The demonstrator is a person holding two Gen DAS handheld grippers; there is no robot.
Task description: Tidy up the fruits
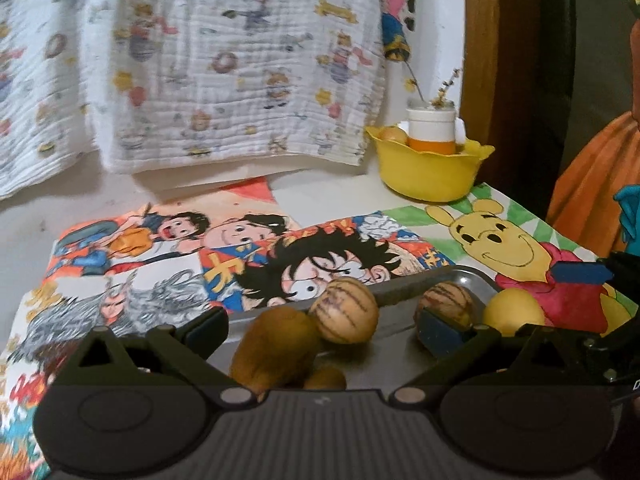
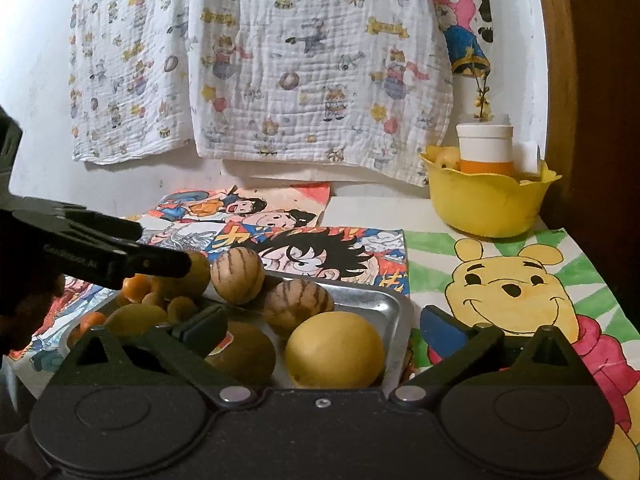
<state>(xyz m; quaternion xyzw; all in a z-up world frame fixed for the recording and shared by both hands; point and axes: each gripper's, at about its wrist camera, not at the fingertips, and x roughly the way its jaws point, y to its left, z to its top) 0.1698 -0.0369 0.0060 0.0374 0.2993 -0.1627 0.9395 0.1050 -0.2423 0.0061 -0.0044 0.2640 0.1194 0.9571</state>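
Left gripper (image 1: 326, 330): jaws wide, nothing held, over tray (image 1: 472, 280) (kiwis near).
Right gripper (image 2: 324, 330): jaws wide, empty, near pear (image 2: 334, 350).

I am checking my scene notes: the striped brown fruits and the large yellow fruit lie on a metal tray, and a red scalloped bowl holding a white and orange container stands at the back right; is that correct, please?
Not quite. The scalloped bowl is yellow, not red, as the right wrist view shows. The rest holds: the striped brown fruits and the large yellow fruit lie on the metal tray, and the bowl holds the white and orange container at the back right.
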